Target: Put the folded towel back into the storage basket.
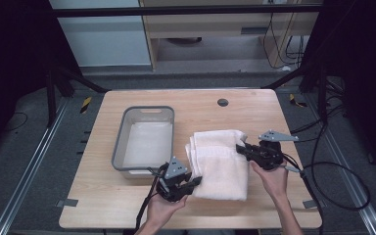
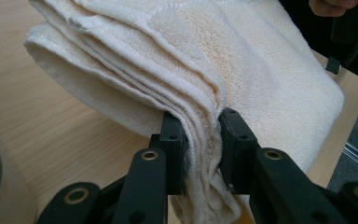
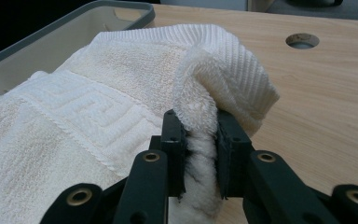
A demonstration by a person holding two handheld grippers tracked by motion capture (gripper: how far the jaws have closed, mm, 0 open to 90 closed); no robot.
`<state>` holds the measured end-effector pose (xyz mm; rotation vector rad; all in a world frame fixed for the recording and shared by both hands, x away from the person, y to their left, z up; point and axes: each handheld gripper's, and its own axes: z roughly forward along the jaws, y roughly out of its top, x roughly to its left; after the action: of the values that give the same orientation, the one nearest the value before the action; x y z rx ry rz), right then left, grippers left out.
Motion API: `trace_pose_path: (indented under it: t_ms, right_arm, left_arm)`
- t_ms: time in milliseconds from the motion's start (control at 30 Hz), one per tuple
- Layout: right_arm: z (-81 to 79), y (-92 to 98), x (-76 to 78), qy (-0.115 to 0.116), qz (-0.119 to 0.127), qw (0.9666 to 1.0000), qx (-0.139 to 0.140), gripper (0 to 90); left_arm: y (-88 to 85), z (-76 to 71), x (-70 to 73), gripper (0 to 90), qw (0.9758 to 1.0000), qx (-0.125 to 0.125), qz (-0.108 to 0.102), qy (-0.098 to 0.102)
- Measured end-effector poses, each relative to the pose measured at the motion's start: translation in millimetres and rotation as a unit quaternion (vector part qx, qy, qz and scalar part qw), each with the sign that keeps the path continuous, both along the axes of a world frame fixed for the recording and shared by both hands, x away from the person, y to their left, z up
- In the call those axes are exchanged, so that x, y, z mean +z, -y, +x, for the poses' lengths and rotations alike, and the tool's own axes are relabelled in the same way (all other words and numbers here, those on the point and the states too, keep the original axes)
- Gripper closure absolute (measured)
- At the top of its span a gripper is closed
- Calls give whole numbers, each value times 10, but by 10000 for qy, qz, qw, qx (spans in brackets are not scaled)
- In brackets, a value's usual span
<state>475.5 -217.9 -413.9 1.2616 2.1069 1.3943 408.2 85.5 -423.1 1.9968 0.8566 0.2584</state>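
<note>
Where dark floor surrounds the wooden desk, 1 grey bin sits left of 1 folded towel; the left tool clamps its near edge, the right tool its far-right corner.

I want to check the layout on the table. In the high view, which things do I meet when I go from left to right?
Grey basket → left gripper, shut on the towel's near corner → folded white towel → right gripper, shut on the towel's far right corner.
</note>
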Motion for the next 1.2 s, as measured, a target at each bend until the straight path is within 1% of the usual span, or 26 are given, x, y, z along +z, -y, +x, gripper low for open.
trace_pose_path:
  t_ms: [67, 133, 300, 467, 600, 800, 933, 1067, 1200]
  right_arm:
    - [-3, -12, 35, 48, -17, 10000, 7, 758]
    - [-1, -16, 61, 76, 19, 10000, 13, 758]
    - [2, -60, 137, 160, -86, 9998, 31, 758]
    - [15, -95, 194, 197, -90, 9998, 34, 758]
    - [19, -120, 261, 281, -65, 9996, 37, 758]
    - [39, -185, 376, 369, -7, 9993, 36, 759]
    - [63, -259, 475, 474, -38, 9989, 35, 759]
    - [101, -330, 548, 529, -45, 9986, 40, 759]
    - [141, -410, 607, 575, -58, 9983, 81, 759]
  left_arm:
    - [-14, -1, 26, 728, 10000, 11, -23, 21]
    - [-29, -1, 50, 728, 10000, 15, -48, 40]
    - [-60, 7, 92, 728, 9999, 48, -65, 62]
    - [-97, 16, 162, 728, 9998, 78, -83, 132]
    - [-125, 17, 230, 728, 9997, 98, -89, 217]
    - [-226, 34, 348, 729, 9991, 152, -217, 320]
    - [-281, 48, 404, 729, 9988, 204, -268, 367]
    - [-358, 76, 463, 729, 9982, 289, -367, 386]
    - [-427, 89, 507, 729, 9977, 348, -390, 430]
